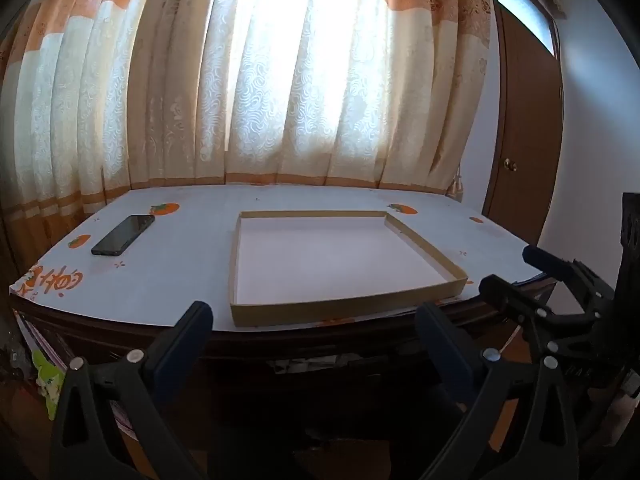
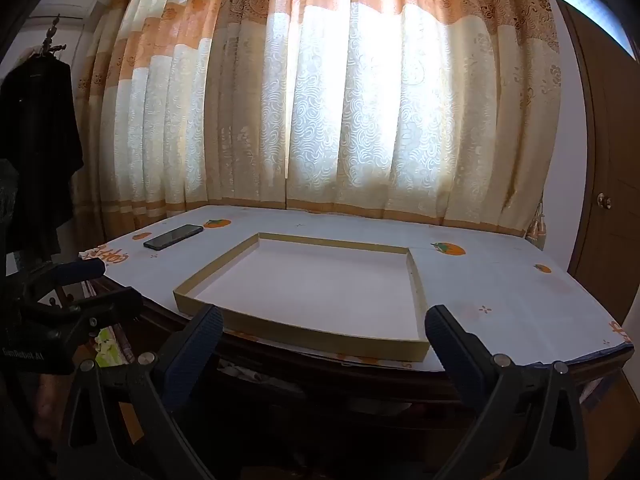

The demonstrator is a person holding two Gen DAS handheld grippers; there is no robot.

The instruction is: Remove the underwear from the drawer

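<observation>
- Now, both tools, left tool (image 1: 314,330) and right tool (image 2: 324,330), gape wide, holding nothing.
- Drawer and underwear unseen; look beneath the tabletop (image 1: 192,280), below the shallow box (image 1: 320,312) edge.

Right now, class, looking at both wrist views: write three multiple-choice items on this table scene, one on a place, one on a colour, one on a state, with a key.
1. Where does the phone lie on the table?
A. inside the tray
B. left of the tray
C. right of the tray

2. What colour are the fruit prints?
A. orange
B. blue
C. purple

3. What is in the tray?
A. folded cloth
B. a book
C. nothing

Key: 1 B, the phone sits left of the tray, apart from it. 2 A, the prints are orange with green leaves. 3 C, its white floor is bare.
</observation>
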